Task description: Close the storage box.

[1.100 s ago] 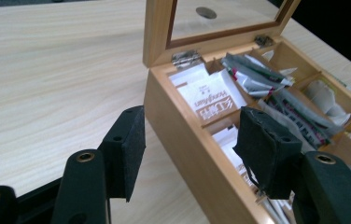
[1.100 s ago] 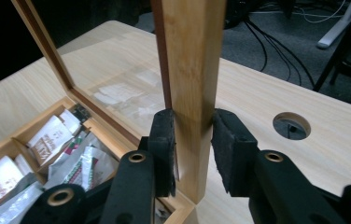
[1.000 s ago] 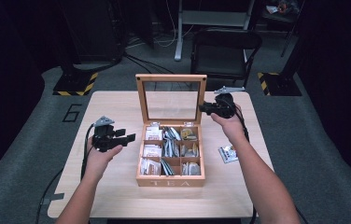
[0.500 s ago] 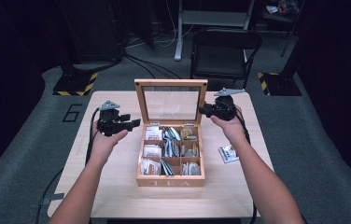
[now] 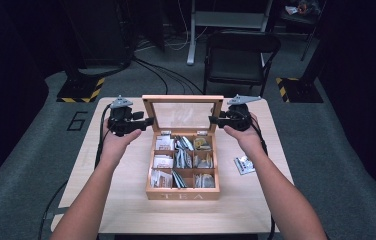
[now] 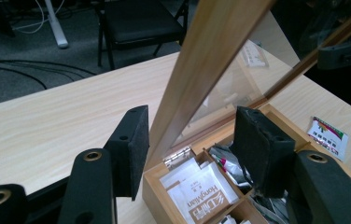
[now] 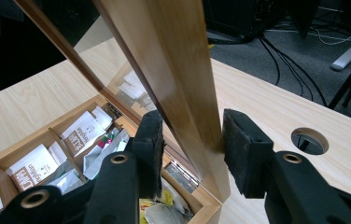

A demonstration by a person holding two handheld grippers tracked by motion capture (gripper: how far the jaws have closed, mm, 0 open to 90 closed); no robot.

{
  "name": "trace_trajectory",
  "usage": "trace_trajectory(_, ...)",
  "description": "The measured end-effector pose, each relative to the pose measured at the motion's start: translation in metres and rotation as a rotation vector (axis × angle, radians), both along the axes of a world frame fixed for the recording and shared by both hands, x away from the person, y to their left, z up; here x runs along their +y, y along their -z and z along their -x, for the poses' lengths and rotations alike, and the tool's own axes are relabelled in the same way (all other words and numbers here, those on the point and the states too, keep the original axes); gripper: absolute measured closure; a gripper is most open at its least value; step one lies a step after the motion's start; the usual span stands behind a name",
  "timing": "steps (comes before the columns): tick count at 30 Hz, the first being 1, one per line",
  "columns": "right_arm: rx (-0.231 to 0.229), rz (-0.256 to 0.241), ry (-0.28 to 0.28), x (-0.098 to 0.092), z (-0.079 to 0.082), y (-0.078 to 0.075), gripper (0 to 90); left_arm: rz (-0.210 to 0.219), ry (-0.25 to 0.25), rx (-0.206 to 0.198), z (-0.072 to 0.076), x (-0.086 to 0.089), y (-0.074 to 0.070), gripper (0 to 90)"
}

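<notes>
I've got the tea box (image 5: 183,167) sitting mid-table, and everything hangs off its upright glass lid (image 5: 182,114) right now. My left gripper (image 5: 146,121) is at the lid's left frame edge, jaws spread, one pad either side of the wood, neither pressing as far as the left gripper view shows. My right gripper (image 5: 212,120) is at the lid's right edge; in the right gripper view the jaws straddle the frame (image 7: 173,84) too, the inner pad close against it, the outer one a little off. So both are spread, nothing pinched.

This looks to me like closing the lid. To do it well I want both grippers at matching height on the lid, closing on wood, never on the glass pane. Then I'd swing both hands together along the hinge's (image 6: 176,155) arc, so the lid doesn't twist. Sachets (image 5: 164,161) in the compartments below the lid look flat enough, but I'd lower gently in case one stands proud. One loose sachet (image 5: 244,165) lies right of the box, out of the lid's path.
</notes>
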State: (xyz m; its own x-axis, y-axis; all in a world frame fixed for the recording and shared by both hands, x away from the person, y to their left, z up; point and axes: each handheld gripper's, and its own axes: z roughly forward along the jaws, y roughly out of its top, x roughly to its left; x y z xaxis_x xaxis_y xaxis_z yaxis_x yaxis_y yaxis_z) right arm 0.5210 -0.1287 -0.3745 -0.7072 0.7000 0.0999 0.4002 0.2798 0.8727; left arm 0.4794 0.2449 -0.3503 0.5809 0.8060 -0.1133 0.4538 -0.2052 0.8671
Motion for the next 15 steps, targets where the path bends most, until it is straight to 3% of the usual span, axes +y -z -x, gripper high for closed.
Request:
trace_trajectory(9, -0.011, 0.011, -0.017, -0.001, 0.004, 0.000, 58.1, -0.009, 0.016, -0.047, -0.001, -0.005, -0.013, 52.1)
trace_trajectory(12, -0.015, 0.012, -0.022, -0.002, 0.007, 0.001, 57.9, -0.004, 0.037, -0.037, 0.000, -0.006, -0.014, 54.5)
trace_trajectory(15, -0.019, 0.006, -0.020, -0.003, 0.011, 0.002, 57.5, -0.030, 0.042, -0.044, 0.004, -0.008, -0.015, 55.5)
